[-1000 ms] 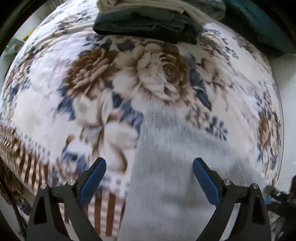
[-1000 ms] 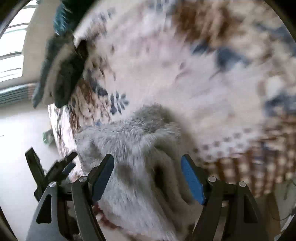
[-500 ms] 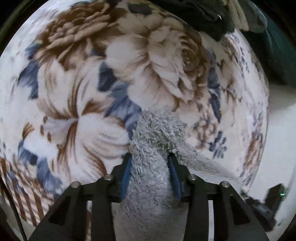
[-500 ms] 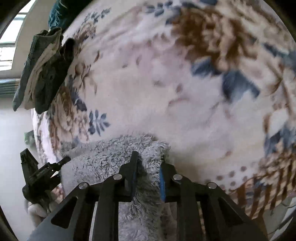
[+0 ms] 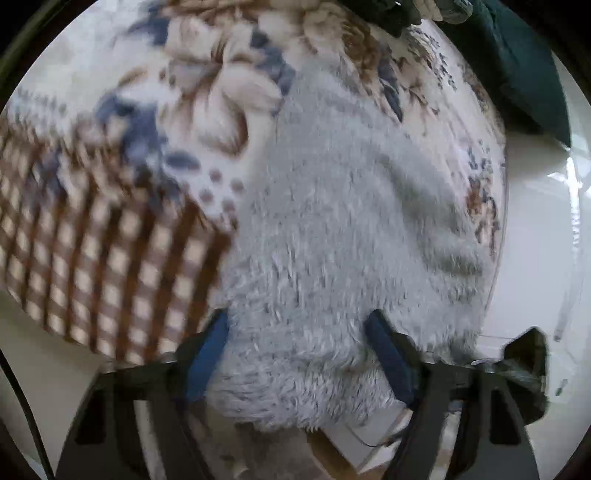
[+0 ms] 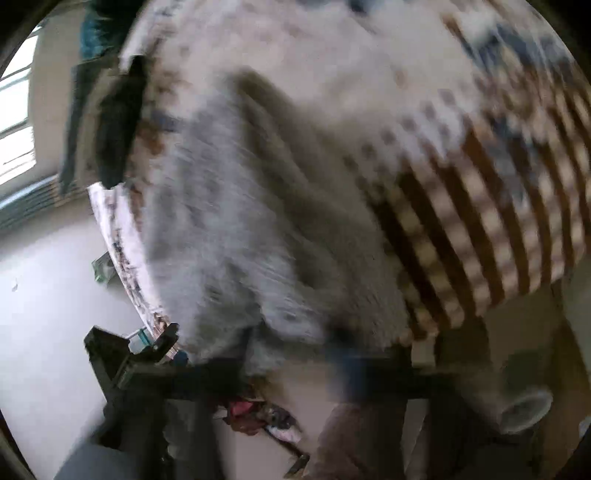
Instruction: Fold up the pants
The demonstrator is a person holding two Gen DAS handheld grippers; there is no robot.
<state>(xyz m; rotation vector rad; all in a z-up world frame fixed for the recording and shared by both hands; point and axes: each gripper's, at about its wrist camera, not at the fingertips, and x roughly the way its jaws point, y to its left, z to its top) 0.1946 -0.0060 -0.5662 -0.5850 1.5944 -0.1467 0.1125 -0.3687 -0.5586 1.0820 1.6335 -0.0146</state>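
The fuzzy light-grey pants (image 5: 332, 221) lie folded over on the flowered bed cover, near its checked border. My left gripper (image 5: 299, 354) has its blue fingers (image 5: 205, 363) spread wide, with the fold's near edge lying between them, not pinched. In the right wrist view the pants (image 6: 229, 221) are strongly blurred. My right gripper (image 6: 295, 363) is a dark smear at the pants' near edge and its jaws cannot be made out. The other gripper's black body (image 6: 122, 354) shows at the lower left.
The bed cover (image 5: 110, 221) ends in a brown checked border that hangs over the bed's edge. A stack of dark folded clothes (image 5: 391, 11) sits at the far end, also seen in the right wrist view (image 6: 107, 122). Pale floor (image 5: 535, 240) lies to the right.
Half a second ago both grippers were pinched on the pants' edge. The left one has since opened and both have pulled back toward the bed's edge. The pants now lie folded over.
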